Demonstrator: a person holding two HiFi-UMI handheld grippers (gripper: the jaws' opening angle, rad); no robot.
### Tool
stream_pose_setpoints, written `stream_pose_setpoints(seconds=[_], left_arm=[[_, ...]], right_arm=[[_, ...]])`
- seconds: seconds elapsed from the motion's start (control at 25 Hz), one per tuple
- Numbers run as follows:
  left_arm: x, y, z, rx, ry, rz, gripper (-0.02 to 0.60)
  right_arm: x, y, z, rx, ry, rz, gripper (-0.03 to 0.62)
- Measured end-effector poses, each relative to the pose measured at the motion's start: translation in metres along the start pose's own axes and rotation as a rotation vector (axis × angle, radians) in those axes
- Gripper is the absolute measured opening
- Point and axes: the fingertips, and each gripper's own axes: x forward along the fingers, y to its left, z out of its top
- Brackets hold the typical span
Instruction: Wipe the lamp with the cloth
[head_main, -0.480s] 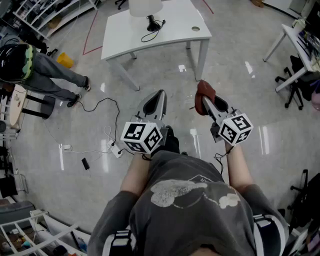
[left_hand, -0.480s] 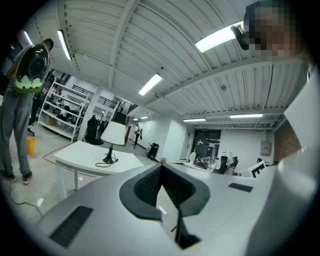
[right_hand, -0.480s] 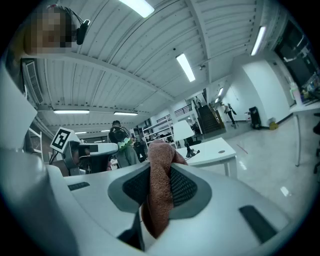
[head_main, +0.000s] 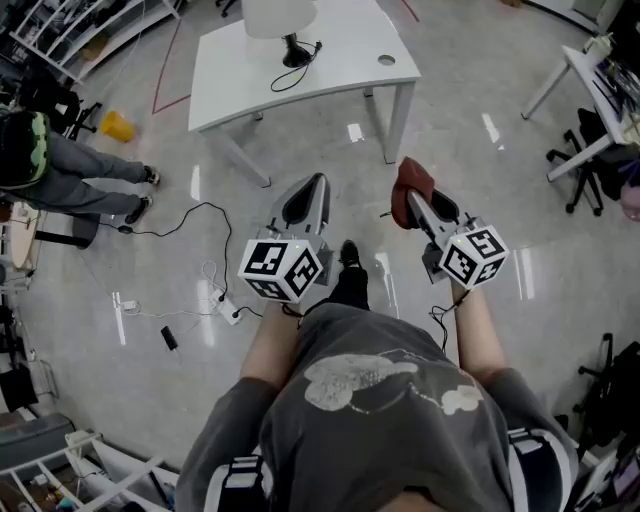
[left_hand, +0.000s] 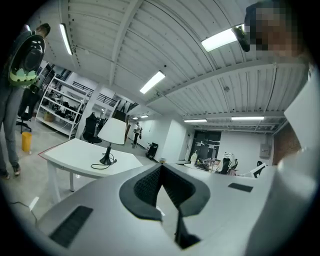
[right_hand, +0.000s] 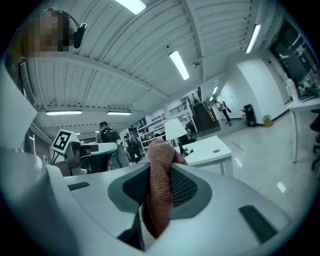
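The lamp (head_main: 280, 15) stands on the far white table (head_main: 345, 62), at the top of the head view. It is well ahead of both my grippers and a little left of them, with open floor between us. My left gripper (head_main: 309, 188) points almost straight at it and lies nearer its line. My right gripper (head_main: 413, 203), the one carrying the red-brown cloth (head_main: 408, 184), sits further right, so I judge it must go forward and swing leftward. In the left gripper view the lamp (left_hand: 112, 134) is upright on its stem, up and left of my jaws, its cord looped by the base. Those jaws are closed tip to tip with nothing between them. In the right gripper view the jaws are clamped on the cloth (right_hand: 161, 186), which bunches above the tips. The lamp (right_hand: 175, 129) shows small just right of that bunch, on the table (right_hand: 212, 150), well apart from me.
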Motion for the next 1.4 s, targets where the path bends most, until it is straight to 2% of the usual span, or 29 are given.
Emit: stream_pose_setpoints(seconds=[0.24, 0.44, 0.96, 1.2, 1.4], left_arm=[[0.057, 0.041, 0.015, -0.036, -0.019, -0.008, 0.008], [0.104, 0.058, 0.032, -0.046, -0.039, -0.031, 0.008], [0.202, 0.151, 0.072, -0.038, -0.057, -0.024, 0.008], [0.234, 0.171, 0.075, -0.018, -0.041, -0.033, 0.008], [0.26, 0.169, 0.066, -0.015, -0.027, -0.011, 0.008]], right_arm=[[0.043, -0.034, 0.028, -0.017, 0.009, -0.041, 0.09], [0.074, -0.069, 0.059, -0.03, 0.015, -0.068, 0.09], [0.21, -0.118, 0.117, -0.054, 0.007, -0.037, 0.089], [0.24, -0.134, 0.124, -0.042, -0.007, -0.041, 0.09], [0.249, -0.164, 0.131, -0.037, -0.003, -0.024, 0.091]])
